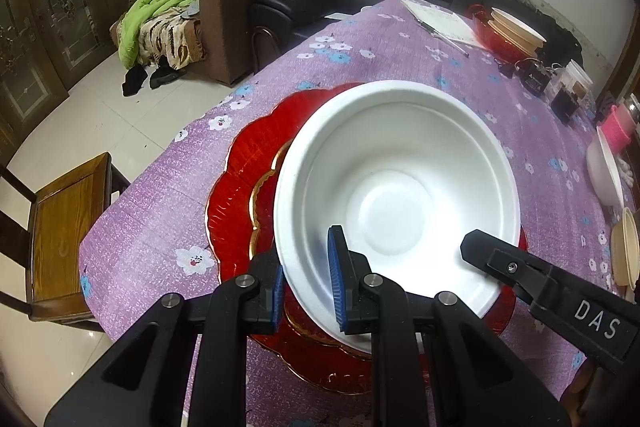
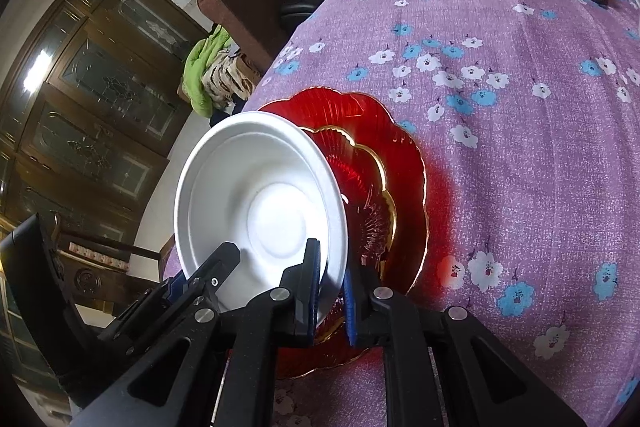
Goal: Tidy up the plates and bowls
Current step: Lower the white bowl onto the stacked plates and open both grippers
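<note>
Both my left gripper (image 1: 306, 289) and right gripper (image 2: 332, 301) clamp the white bowl (image 1: 400, 187) rim at six o'clock, steadying it over the red plates (image 1: 248, 187) for stacking.

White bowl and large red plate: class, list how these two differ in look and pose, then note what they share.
1. The white bowl is plain, matte and opaque; the red plate is glossy, ribbed and gold-edged.
2. The bowl has a smooth round rim; the plate's rim is scalloped.
3. The bowl is tilted, gripped at its rim by both grippers; the plate lies flat on the tablecloth.
Both are empty.
</note>
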The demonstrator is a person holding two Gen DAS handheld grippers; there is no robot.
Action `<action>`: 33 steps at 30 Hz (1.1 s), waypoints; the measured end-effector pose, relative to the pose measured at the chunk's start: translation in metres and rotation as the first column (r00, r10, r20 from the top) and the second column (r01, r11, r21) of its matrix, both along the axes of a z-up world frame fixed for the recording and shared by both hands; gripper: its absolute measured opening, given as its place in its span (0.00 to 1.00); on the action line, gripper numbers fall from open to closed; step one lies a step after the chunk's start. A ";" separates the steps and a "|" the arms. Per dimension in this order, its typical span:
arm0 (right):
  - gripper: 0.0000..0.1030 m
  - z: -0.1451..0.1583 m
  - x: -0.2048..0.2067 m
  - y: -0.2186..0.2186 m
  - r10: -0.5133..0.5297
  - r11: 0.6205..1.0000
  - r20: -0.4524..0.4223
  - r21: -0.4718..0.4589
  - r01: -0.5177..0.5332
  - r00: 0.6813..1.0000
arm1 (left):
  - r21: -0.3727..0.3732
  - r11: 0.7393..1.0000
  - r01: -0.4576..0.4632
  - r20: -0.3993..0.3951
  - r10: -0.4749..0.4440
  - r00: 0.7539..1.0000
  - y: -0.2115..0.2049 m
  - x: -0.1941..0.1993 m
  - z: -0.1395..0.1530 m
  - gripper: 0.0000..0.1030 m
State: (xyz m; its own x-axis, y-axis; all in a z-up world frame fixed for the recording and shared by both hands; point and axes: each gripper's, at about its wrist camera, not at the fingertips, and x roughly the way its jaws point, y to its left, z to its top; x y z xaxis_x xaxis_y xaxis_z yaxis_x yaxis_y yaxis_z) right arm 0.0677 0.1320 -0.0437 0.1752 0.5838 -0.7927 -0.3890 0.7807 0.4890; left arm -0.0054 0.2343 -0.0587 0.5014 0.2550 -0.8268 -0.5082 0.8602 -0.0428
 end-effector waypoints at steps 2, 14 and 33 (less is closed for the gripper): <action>0.13 -0.001 0.000 0.000 -0.002 1.000 -0.002 -0.007 0.002 1.000 | -0.002 1.000 -0.001 0.000 0.001 1.000 0.000 0.000 0.000 0.16; 0.19 -0.003 -0.002 0.004 0.002 0.999 -0.005 -0.046 -0.003 1.000 | -0.019 0.999 -0.032 -0.009 0.031 0.999 0.003 -0.003 -0.004 0.19; 0.43 0.025 -0.013 -0.026 -0.049 0.999 0.083 0.014 0.048 0.995 | 0.015 0.992 -0.129 0.123 0.126 0.984 0.001 -0.027 0.027 0.51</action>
State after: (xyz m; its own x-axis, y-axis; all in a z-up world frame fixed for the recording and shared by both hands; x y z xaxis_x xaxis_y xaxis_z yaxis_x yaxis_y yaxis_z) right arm 0.0551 0.1058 -0.0186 0.2686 0.5822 -0.7674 -0.3908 0.7940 0.4657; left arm -0.0322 0.2350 -0.0317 0.5599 0.3419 -0.7547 -0.6061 0.7901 -0.0918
